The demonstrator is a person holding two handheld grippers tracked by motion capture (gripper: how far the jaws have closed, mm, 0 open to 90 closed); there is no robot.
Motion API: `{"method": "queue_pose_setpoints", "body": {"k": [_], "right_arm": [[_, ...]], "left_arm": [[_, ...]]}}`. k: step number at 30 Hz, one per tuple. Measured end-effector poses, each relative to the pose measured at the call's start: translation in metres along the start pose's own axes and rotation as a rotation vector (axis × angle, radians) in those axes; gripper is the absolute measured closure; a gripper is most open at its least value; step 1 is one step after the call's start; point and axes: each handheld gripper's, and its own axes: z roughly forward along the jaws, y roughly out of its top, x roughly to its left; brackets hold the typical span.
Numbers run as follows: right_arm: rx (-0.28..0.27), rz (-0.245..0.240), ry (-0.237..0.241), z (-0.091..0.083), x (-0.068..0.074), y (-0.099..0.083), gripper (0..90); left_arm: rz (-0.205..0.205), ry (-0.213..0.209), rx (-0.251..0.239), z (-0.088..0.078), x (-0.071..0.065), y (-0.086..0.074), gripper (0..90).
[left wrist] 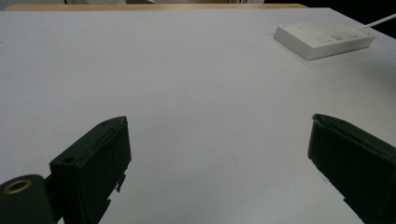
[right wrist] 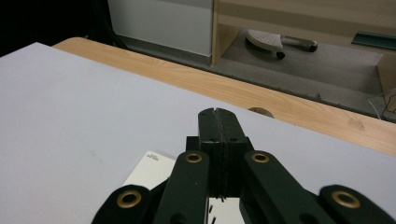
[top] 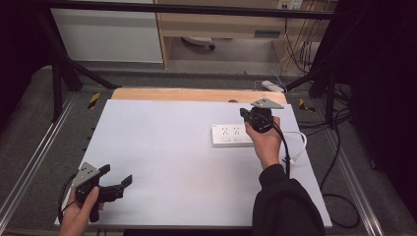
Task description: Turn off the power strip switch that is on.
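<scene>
A white power strip lies flat on the right half of the white table top. My right gripper hovers over the strip's right end, held in a hand with a black sleeve. In the right gripper view its jaws are pressed together with nothing between them, and a corner of the strip shows below. My left gripper rests near the table's front left corner, jaws spread wide and empty. The left gripper view has the open jaws over bare table, with the power strip far off at the upper right.
A white cable runs from the strip off the table's right side. A wooden strip borders the far edge. Beyond it stand a cabinet and a desk, and black cables lie on the floor at right.
</scene>
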Motion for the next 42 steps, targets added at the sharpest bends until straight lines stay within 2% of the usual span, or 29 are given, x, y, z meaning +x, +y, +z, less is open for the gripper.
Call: {"method": "queue_pose_setpoints", "body": {"k": [6,17,32,42], "right_arm": [[0.01,-0.011,0.002,0.006,0.001,-0.002,90.0],[0.033,0.007,0.004,0.016,0.0,-0.008,90.0],[0.067,0.011,0.019,0.028,0.007,-0.027,90.0],[0.084,0.021,0.019,0.028,0.005,-0.04,90.0]], "left_arm": [[0.004,0.001,0.0,0.0,-0.001,0.0,5.8],[0.004,-0.003,0.002,-0.001,-0.001,0.0,5.8],[0.01,-0.007,0.008,0.0,-0.002,0.0,5.8],[0.006,-0.007,0.012,0.001,-0.001,-0.001,5.8]]}}
